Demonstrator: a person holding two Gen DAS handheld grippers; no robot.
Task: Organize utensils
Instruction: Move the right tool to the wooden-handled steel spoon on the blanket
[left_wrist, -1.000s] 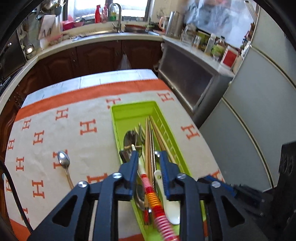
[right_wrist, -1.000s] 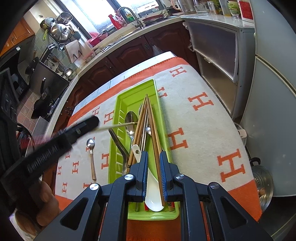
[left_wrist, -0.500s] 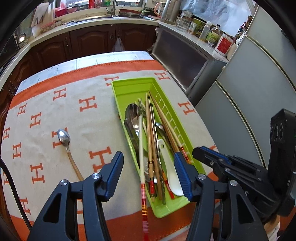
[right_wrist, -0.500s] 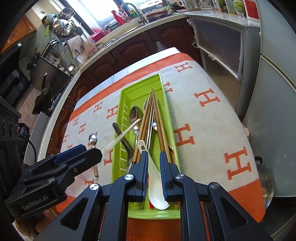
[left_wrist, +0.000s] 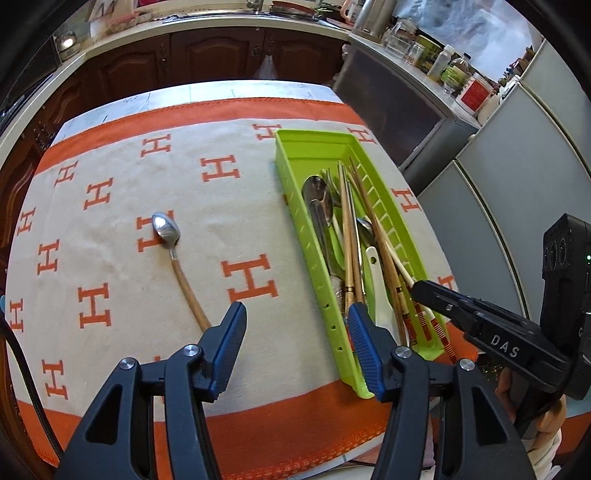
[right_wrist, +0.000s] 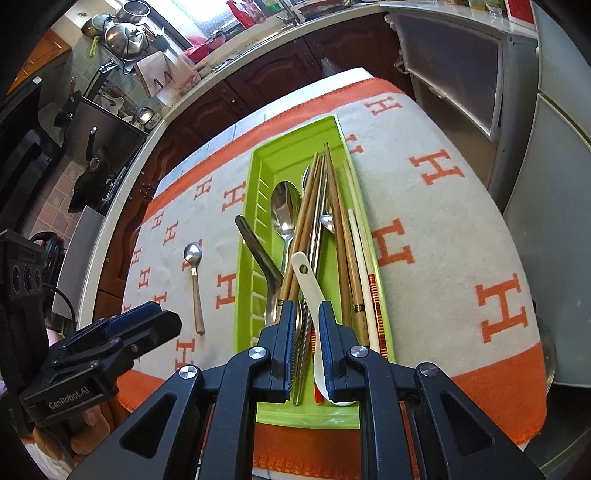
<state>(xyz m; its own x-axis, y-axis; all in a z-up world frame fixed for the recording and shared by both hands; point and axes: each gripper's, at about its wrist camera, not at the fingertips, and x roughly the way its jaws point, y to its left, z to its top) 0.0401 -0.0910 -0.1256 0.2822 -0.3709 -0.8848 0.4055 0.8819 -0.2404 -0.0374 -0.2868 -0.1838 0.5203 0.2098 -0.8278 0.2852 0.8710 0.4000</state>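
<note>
Spoon (left_wrist: 173, 254) lies alone on the table cloth (left_wrist: 110, 221), left of the green tray (left_wrist: 314, 147), in my left view. It looks light, stiff and slippery: steel bowl, thin wooden-looking handle. I would take it at mid-handle. My left gripper (left_wrist: 297, 343) is wide and holds nothing.

In my right view, the spoon (right_wrist: 195, 280) is well apart from my right gripper (right_wrist: 307, 339), whose jaws are narrow above the tray (right_wrist: 243, 295), gripping nothing I can see.

Lime-green tray (left_wrist: 402, 229), cream cloth (left_wrist: 221, 229) with orange H's, white spoon (right_wrist: 308, 280)
</note>
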